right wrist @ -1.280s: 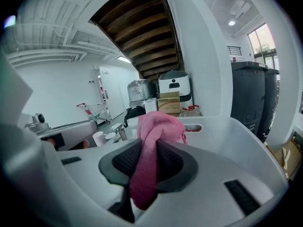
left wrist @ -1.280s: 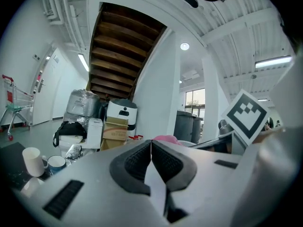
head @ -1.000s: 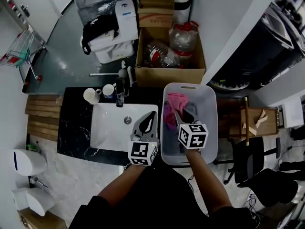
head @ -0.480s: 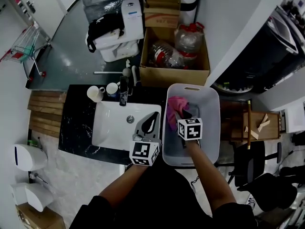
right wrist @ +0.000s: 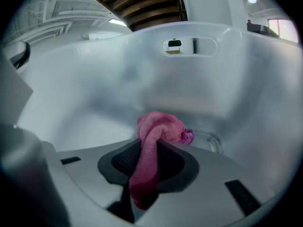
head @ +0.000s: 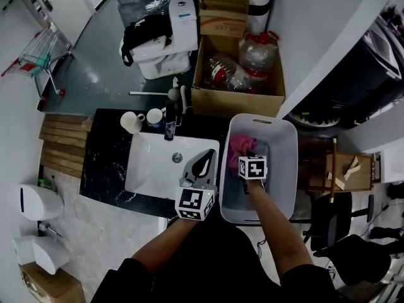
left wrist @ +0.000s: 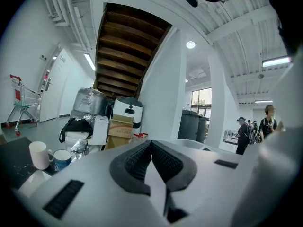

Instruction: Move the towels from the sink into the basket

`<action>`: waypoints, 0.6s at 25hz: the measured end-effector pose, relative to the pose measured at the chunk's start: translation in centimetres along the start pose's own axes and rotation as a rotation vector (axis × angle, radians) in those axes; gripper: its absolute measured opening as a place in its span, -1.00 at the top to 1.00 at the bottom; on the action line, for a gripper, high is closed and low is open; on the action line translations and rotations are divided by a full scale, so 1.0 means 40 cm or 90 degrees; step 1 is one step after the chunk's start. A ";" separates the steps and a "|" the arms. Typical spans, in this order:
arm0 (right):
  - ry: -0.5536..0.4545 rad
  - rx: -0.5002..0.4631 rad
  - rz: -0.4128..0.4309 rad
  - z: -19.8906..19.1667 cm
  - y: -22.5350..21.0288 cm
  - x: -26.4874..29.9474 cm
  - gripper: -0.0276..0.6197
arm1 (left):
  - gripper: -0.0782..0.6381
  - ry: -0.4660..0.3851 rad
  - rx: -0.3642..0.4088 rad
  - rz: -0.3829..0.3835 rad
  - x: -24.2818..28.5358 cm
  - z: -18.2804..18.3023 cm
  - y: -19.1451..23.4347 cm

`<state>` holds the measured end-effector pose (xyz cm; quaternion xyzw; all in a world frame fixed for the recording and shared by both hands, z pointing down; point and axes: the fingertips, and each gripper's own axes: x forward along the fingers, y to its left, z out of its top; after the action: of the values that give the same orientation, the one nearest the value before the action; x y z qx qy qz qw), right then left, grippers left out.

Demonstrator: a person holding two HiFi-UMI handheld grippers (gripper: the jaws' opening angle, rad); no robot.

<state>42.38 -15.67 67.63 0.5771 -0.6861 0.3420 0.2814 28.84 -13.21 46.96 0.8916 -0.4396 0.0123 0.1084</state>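
Two grippers, right gripper (right wrist: 150, 149) low in the basket (head: 291, 163), jaws just easing wider yet pinching pink towel (right wrist: 156, 126), left gripper (left wrist: 151, 148) closed, empty, over sink (head: 151, 169).

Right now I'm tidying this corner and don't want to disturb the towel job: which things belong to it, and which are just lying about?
In the job:
pink towel, pinched in the right gripper's jaws
basket
sink
left gripper, jaws shut, empty

Lying about:
two mugs
cardboard box of bottles
black bag
shopping trolley
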 end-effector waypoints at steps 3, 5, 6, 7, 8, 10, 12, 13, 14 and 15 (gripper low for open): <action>0.014 0.007 0.001 -0.024 -0.010 0.027 0.55 | 0.74 0.002 0.001 0.004 0.000 -0.001 0.009; 0.029 0.021 0.019 -0.048 -0.010 0.044 0.50 | 0.74 0.004 0.001 0.004 0.002 -0.002 0.009; 0.034 0.031 0.027 -0.060 -0.010 0.051 0.44 | 0.74 0.005 0.001 0.004 0.003 -0.003 0.008; 0.034 0.040 0.032 -0.069 -0.012 0.056 0.40 | 0.74 0.006 0.001 0.002 0.004 -0.005 0.005; 0.031 0.047 0.033 -0.074 -0.014 0.058 0.37 | 0.74 0.008 0.001 0.000 0.005 -0.008 0.002; 0.024 0.050 0.033 -0.075 -0.017 0.061 0.34 | 0.74 0.012 0.002 -0.005 0.007 -0.012 -0.003; 0.020 0.050 0.036 -0.069 -0.016 0.061 0.30 | 0.74 0.013 0.005 -0.009 0.010 -0.013 -0.007; 0.018 0.051 0.037 -0.064 -0.015 0.059 0.28 | 0.74 0.013 0.007 -0.011 0.012 -0.011 -0.011; 0.016 0.052 0.039 -0.059 -0.015 0.056 0.26 | 0.74 0.013 0.009 -0.015 0.013 -0.009 -0.016; 0.014 0.053 0.040 -0.055 -0.016 0.052 0.24 | 0.74 0.012 0.010 -0.018 0.015 -0.006 -0.022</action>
<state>42.60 -15.24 70.68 0.5627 -0.6862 0.3850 0.2536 29.90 -13.10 47.09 0.8984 -0.4258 0.0225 0.1053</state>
